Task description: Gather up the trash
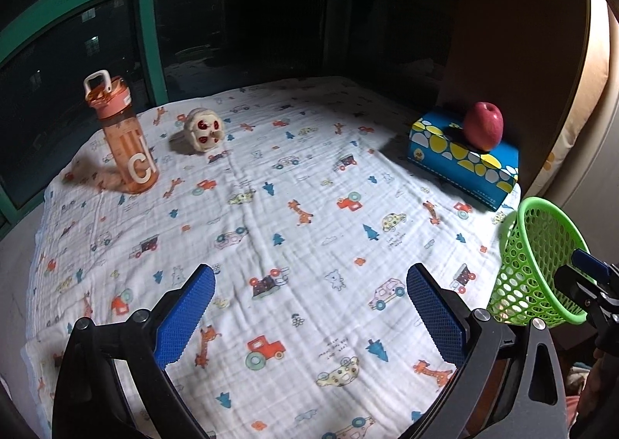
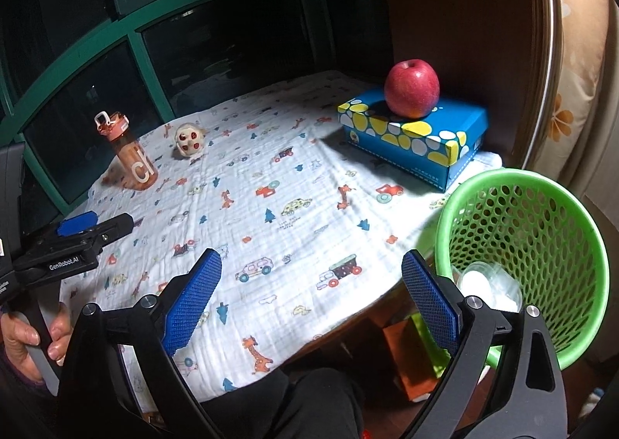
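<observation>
Left claw [image 1: 309,307] is released, blue pads wide apart w/ nothing between them, hovering over the lower middle of the desk [image 1: 271,206], which is covered in a cartoon-print cloth. Right claw [image 2: 311,292] is likewise released & empty, low in its frame, just beside the green basket [image 2: 541,206] at lower right. In the right wrist view the left claw also shows from the side at the left edge, w/ the person's hand [image 2: 23,338] on its handle.

The trash [image 2: 489,286], pale crumpled plastic or paper (can't tell exactly what), already lies in the basket bottom. The basket sits off the desk's right edge, tilted toward the cameras; what holds it isn't visible.

Outward on the cloth: blue box w/ yellow & white spots [image 2: 410,133] at upper right, red apple [image 2: 412,88] resting on top of it. Upper left: orange water bottle [image 1: 123,137] upright, & just right of it a small cream skull toy [image 1: 205,129]. None of these reads as trash, and I see no loose scraps on the cloth.

My read: collecting is done or nearly so. To finish well, scan the desk edges & the area behind the box before stopping, keep both claws clear of the apple so it doesn't roll off, & don't knock the tilted basket or its contents may spill.
</observation>
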